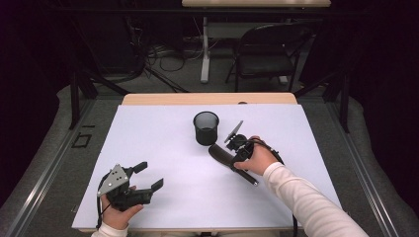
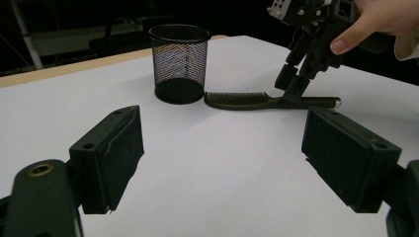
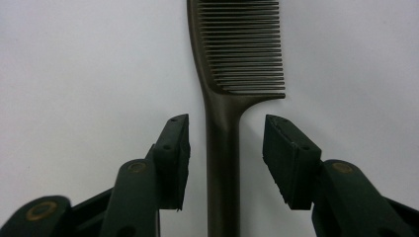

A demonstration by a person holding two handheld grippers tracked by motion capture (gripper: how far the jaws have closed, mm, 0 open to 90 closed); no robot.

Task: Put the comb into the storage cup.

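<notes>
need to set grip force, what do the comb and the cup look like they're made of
Comb: looks like dark moulded plastic, smooth with a slight sheen along the handle; a metal-looking tip shows at the handle's end.
Cup: black wire mesh, probably metal, matte; you can see through its wall.

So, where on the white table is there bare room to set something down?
Free patches: the wide middle of the white table between the left claw and the comb, and the far left corner behind the mesh cup. It is crowded around the cup, the comb and the right claw.
</notes>
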